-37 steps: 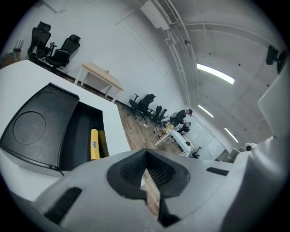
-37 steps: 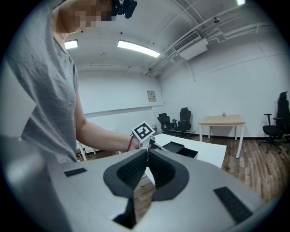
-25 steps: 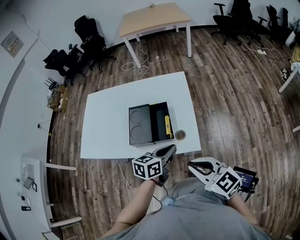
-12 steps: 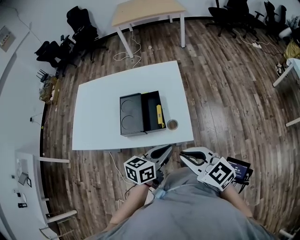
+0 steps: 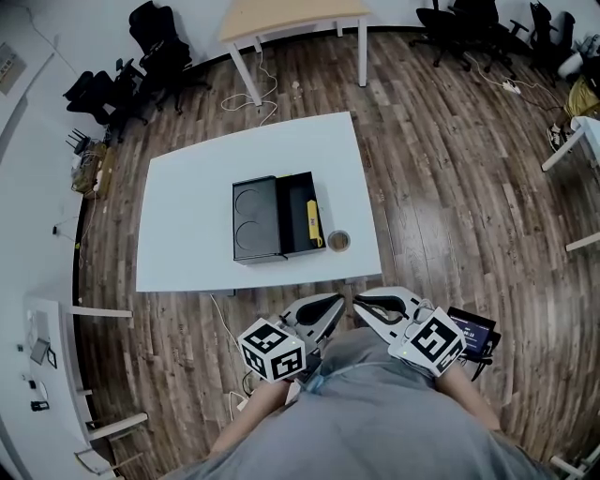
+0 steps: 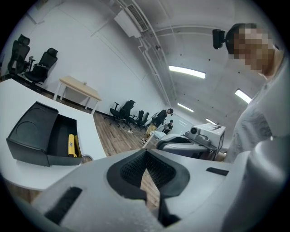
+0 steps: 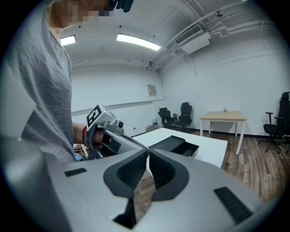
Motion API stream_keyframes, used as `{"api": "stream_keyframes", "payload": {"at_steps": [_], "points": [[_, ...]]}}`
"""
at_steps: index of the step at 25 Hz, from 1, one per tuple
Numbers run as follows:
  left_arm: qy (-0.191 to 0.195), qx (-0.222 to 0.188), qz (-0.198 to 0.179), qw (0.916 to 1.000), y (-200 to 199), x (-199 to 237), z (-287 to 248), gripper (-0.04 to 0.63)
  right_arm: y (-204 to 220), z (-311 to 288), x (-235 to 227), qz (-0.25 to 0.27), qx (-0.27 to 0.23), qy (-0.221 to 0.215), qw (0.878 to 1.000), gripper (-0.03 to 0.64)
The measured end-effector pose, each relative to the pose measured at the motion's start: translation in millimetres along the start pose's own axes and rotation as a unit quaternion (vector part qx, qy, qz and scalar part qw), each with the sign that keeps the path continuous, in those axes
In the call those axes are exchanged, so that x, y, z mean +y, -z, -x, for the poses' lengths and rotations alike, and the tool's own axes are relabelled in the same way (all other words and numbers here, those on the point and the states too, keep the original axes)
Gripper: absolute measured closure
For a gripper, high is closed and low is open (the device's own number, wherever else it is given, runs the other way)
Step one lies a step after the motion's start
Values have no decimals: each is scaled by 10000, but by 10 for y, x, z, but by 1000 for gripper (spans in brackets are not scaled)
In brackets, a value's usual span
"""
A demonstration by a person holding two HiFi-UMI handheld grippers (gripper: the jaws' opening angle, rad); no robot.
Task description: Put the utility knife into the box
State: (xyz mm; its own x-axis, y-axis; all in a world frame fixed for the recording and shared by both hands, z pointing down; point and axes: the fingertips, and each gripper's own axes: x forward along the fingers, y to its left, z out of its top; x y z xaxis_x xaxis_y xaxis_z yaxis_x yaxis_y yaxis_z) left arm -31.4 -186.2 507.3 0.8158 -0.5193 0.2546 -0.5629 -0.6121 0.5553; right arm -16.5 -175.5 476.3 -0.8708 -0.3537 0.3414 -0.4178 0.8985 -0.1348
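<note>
The yellow utility knife [image 5: 311,223] lies inside the right half of the open black box [image 5: 256,218] in the middle of the white table [image 5: 187,253]. In the left gripper view the knife [image 6: 71,144] shows in the box [image 6: 31,136] to the far left. Both grippers are held off the table's near edge, close to the person's body. My left gripper [image 5: 336,300] is shut and holds nothing; its jaws [image 6: 146,154] meet. My right gripper [image 5: 358,302] is shut too, empty, with its tips [image 7: 148,152] touching. The two grippers point toward each other's tips.
A small roll of tape [image 5: 338,241] sits on the table just right of the box. A wooden desk [image 5: 281,14] and office chairs [image 5: 159,42] stand beyond on the wood floor. A dark device [image 5: 473,330] hangs by the person's right side.
My left gripper has drawn back from the table's near edge toward the body and now sits beside the right gripper. The knife and box have not moved.
</note>
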Motion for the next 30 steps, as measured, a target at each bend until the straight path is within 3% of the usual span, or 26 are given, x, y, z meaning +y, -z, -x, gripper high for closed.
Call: {"api": "stream_keyframes", "payload": {"at_steps": [4, 10, 15, 19, 30], "points": [[178, -374, -47, 9991, -102, -38, 66, 578, -18, 0, -28, 39, -15, 62, 10000, 585], [329, -518, -308, 9976, -166, -102, 96, 578, -3, -18, 45, 13, 88, -108, 9999, 585], [366, -736, -1132, 9902, -260, -214, 78, 577, 15, -49, 79, 28, 94, -189, 9998, 586], [225, -650, -1738, 9824, -219, -253, 68, 577, 7, -51, 76, 42, 129, -183, 9997, 586], [23, -483, -1744, 9835, -113, -161, 84, 577, -10, 15, -23, 1, 165, 123, 9998, 586]]}}
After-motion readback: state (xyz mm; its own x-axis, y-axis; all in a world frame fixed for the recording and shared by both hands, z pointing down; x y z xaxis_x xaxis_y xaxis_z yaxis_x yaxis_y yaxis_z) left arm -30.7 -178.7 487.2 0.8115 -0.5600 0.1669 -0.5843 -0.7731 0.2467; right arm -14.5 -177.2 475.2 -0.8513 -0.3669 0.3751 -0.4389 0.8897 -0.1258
